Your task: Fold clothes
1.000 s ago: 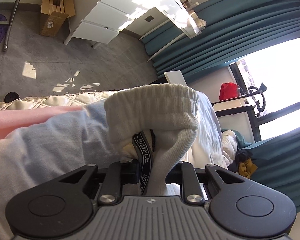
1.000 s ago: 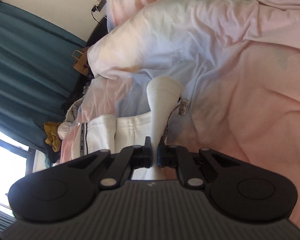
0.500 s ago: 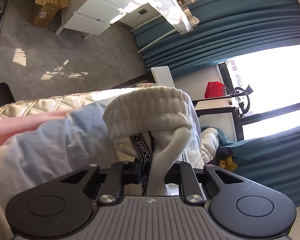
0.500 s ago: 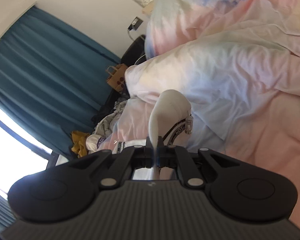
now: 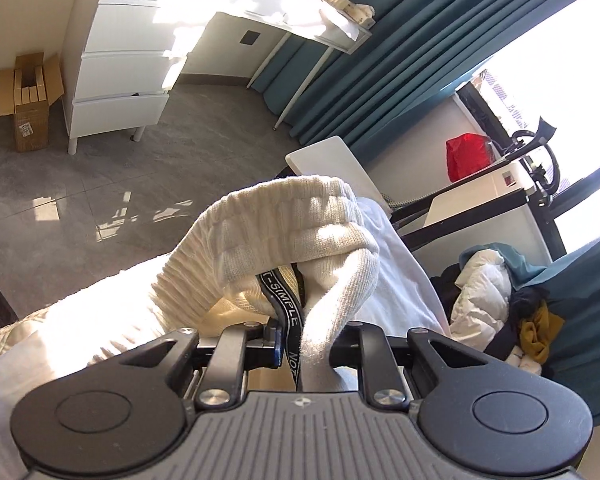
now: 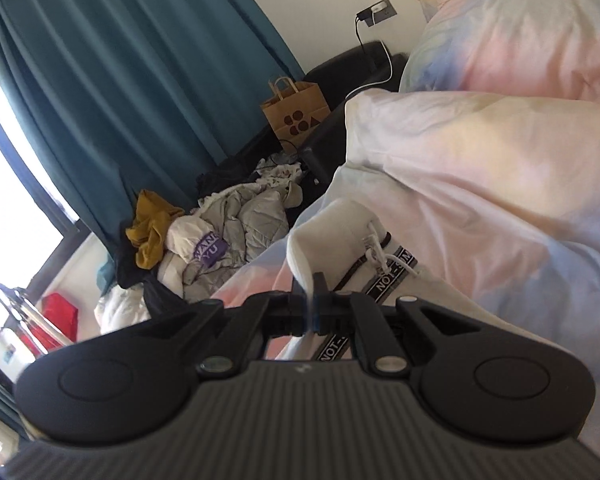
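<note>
The left tool (image 5: 306,346) is clamped on a bunched fold of the cream knit garment (image 5: 292,220), its fingers closed onto the ribbed fabric together with the black printed ribbon (image 5: 290,314) that hangs through the grip. The right tool (image 6: 314,312) pinches a thin white edge of the same garment (image 6: 332,224), fingers nearly touching around the cloth, with the white drawstring (image 6: 374,250) and lettered ribbon (image 6: 396,276) just to its right.

Compared with a second ago, both tools have tilted upward while keeping their grips. In the left view the pink and blue bedding that filled the lower left has dropped out of sight; more grey floor (image 5: 140,176), the white drawer unit (image 5: 128,68) and the cardboard box (image 5: 28,100) now show above the garment. In the right view the bed had filled the frame; now the teal curtain (image 6: 140,80), the paper bag (image 6: 294,114) and the heap of clothes (image 6: 228,228) beside the bed occupy the left half, and the pastel duvet (image 6: 500,168) sits to the right. The garment hangs raised between the tools, above the bed.
</note>
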Demonstrator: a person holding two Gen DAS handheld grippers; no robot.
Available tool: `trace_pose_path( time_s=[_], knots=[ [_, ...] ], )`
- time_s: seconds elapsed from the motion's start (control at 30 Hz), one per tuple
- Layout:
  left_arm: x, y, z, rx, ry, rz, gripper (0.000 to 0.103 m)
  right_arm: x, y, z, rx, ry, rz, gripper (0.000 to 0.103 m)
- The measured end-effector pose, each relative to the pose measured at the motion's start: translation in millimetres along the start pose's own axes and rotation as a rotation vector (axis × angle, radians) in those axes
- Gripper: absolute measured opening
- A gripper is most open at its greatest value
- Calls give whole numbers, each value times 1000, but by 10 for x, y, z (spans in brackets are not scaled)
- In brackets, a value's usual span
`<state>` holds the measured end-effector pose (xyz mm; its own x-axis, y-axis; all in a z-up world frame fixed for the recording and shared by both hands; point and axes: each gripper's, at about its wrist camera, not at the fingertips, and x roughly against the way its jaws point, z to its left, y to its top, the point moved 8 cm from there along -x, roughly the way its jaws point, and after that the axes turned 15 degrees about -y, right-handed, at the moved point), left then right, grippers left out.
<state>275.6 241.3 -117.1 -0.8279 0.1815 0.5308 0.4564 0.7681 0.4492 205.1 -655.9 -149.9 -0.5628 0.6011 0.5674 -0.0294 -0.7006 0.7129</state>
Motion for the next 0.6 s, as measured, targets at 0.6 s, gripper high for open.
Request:
trace_pose_path(
  time_s=[0.6],
  knots=[
    [-868,-264,52,-98,-62,71,55,-954,-417,289,137,99,131,28]
  ],
)
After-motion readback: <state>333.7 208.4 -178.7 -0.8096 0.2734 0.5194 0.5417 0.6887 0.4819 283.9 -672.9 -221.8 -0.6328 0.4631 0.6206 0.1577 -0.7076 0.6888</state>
